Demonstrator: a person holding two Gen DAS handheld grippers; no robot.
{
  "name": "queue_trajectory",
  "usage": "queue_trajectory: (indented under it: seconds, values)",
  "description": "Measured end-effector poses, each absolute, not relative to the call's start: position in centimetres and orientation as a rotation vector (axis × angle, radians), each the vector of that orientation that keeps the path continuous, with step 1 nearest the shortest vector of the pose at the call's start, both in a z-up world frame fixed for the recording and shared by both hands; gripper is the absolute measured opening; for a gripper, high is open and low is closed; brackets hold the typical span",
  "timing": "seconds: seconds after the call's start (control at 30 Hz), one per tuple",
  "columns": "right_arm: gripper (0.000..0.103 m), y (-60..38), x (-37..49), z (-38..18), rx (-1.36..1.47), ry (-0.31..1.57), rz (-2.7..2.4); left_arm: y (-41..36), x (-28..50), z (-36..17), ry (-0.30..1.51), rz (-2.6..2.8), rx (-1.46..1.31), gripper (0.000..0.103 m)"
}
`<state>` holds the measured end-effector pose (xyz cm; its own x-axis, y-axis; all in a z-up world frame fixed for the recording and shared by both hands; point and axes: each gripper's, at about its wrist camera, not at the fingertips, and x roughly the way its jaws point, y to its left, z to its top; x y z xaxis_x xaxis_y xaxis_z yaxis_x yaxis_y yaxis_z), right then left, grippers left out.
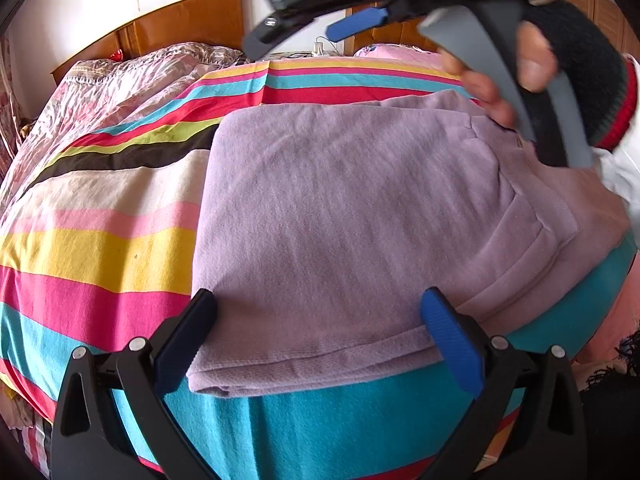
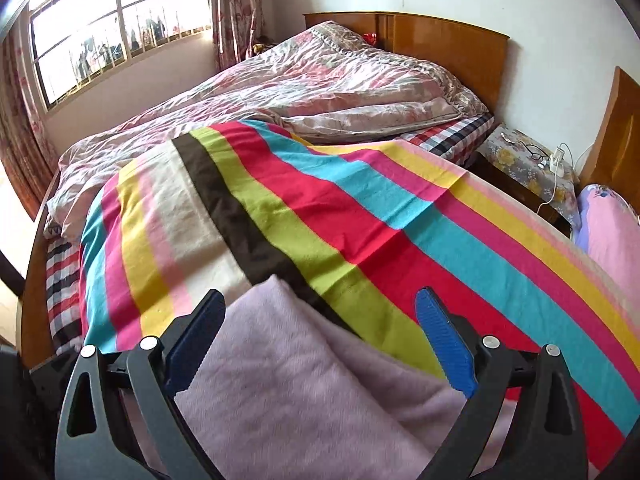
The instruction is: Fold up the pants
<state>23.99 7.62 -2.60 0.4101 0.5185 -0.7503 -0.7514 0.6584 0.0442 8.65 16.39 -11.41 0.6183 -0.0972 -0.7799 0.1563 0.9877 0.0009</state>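
The lilac pants [image 1: 340,216] lie folded in a flat, layered rectangle on the striped sheet [image 1: 100,256]. My left gripper [image 1: 320,332] is open, its fingers either side of the near folded edge, holding nothing. My right gripper shows at the top right of the left wrist view [image 1: 360,24], blurred, above the far side of the pants. In the right wrist view my right gripper [image 2: 320,340] is open above a corner of the pants [image 2: 304,392], with no cloth between the fingers.
The striped sheet [image 2: 360,220] covers the bed. A crumpled floral quilt [image 2: 320,80] lies behind it, against a wooden headboard [image 2: 448,48]. A nightstand [image 2: 524,164] with cables stands to the right, next to a pink pillow [image 2: 612,236]. A window [image 2: 112,28] is at the left.
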Motion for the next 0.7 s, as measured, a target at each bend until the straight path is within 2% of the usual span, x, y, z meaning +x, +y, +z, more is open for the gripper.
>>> queue_trajectory:
  seconds: [0.17,0.33,0.4,0.57,0.7]
  values:
    - [0.092,1.8,17.5,-5.4,-0.42,0.89,0.804,16.3,8.7,-11.3,0.898,-0.143,0.078,0.102]
    - [0.092,-2.3,15.3,-8.5,-0.435,0.94,0.696,15.7,9.3,-10.8,0.949,-0.125,0.105,0.102]
    - [0.092,-5.4,14.4,-7.5,-0.322,0.928,0.682,15.3,9.7,-9.9,0.967,-0.094,0.139,0.102]
    - [0.093,-19.2,10.5,-4.4,0.027,0.813,0.396,13.2,10.5,-5.8,0.867,-0.138,0.135,0.102]
    - [0.093,-32.5,4.8,-5.6,0.433,0.753,0.098,10.5,13.3,-4.5,0.822,-0.164,0.091,0.102]
